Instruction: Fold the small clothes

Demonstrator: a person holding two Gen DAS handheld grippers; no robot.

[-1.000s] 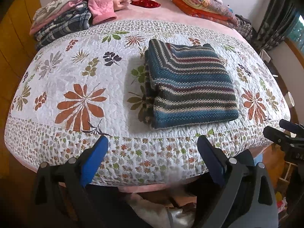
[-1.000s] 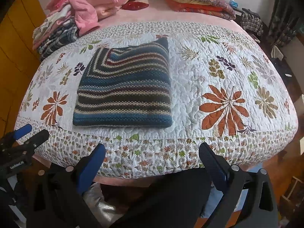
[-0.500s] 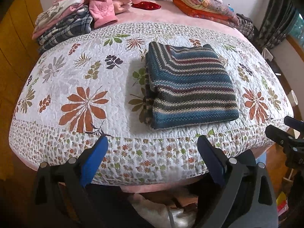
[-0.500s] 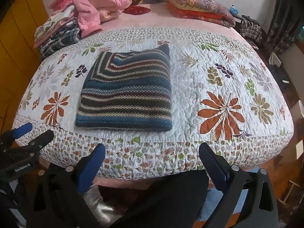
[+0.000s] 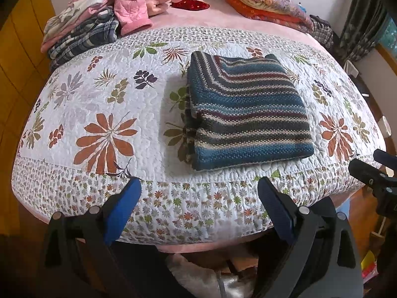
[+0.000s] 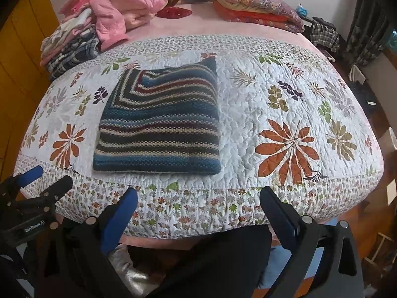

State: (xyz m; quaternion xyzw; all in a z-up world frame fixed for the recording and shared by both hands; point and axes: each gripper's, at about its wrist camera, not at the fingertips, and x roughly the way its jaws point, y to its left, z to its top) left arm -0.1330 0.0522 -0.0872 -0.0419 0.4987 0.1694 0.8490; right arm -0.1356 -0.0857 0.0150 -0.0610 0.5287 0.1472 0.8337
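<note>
Your left gripper [image 5: 199, 198] has its jaws spread wide with nothing between them, hovering off the near edge of the quilt [image 5: 104, 94]. Same deal with your right gripper [image 6: 198, 208], wide apart and empty. The striped sweater [image 6: 158, 121] sits folded flat on the quilt, near its front edge. A pile of pink clothes [image 6: 119, 7] is past the quilt's far-left corner.

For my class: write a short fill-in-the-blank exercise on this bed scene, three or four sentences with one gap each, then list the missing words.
1. The striped sweater lies ____ on the floral quilt.
2. The left gripper and right gripper are both ____.
3. The quilted jacket on the clothes pile is coloured ____.

Missing words: folded; open; pink
</note>
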